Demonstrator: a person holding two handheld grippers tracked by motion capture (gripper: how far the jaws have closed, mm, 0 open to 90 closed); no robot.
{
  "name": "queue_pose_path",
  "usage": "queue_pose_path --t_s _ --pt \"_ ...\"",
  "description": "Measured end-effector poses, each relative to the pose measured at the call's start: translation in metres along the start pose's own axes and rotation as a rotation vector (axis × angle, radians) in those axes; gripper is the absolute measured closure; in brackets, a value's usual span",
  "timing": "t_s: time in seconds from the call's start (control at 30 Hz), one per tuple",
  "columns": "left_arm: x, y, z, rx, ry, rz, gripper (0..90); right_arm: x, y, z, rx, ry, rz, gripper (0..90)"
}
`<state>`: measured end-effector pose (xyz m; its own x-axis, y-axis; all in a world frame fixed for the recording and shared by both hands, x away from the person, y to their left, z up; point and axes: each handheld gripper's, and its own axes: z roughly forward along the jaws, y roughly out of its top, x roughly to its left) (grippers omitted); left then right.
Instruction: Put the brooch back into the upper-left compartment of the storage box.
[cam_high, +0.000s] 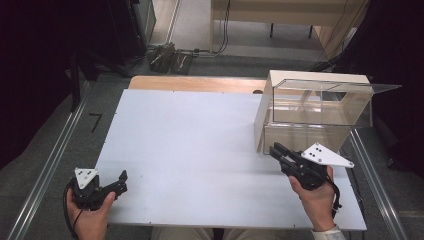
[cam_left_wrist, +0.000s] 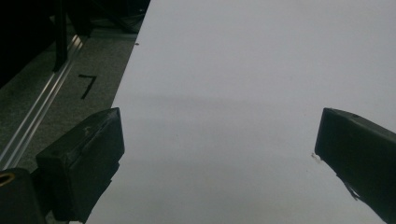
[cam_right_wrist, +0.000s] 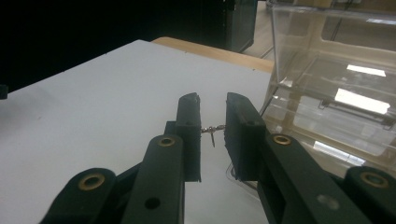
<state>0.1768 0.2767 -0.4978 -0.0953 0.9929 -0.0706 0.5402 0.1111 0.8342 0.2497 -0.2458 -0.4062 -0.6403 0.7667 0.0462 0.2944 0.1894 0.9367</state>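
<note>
I'm pinching a tiny metal hook (cam_right_wrist: 211, 132) in my right gripper (cam_right_wrist: 212, 122), the clear box (cam_right_wrist: 336, 84) at two o'clock, my left gripper (cam_left_wrist: 219, 135) gaping empty over the desk (cam_left_wrist: 243, 70), and any slackening could be letting it slip.

2 grippers: left gripper (cam_high: 121, 181), right gripper (cam_high: 274, 149). 2 hands on them. 1 white board (cam_high: 200, 150) as tabletop. 1 clear box (cam_high: 320, 107) with 1 white side panel. 1 small metal hook (cam_right_wrist: 211, 131) between the right gripper's pads.
</note>
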Motion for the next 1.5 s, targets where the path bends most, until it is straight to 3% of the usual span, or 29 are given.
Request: queue_pose_path --t_s 0.9,1.5 --pt "0.0 -0.001 0.001 0.005 -0.002 -0.002 2.1 -0.021 0.034 -0.01 -0.114 -0.042 0.025 74.0" --pt "0.0 -0.001 0.001 0.005 0.004 -0.004 2.1 -0.04 0.043 -0.005 -0.144 -0.073 0.058 74.0"
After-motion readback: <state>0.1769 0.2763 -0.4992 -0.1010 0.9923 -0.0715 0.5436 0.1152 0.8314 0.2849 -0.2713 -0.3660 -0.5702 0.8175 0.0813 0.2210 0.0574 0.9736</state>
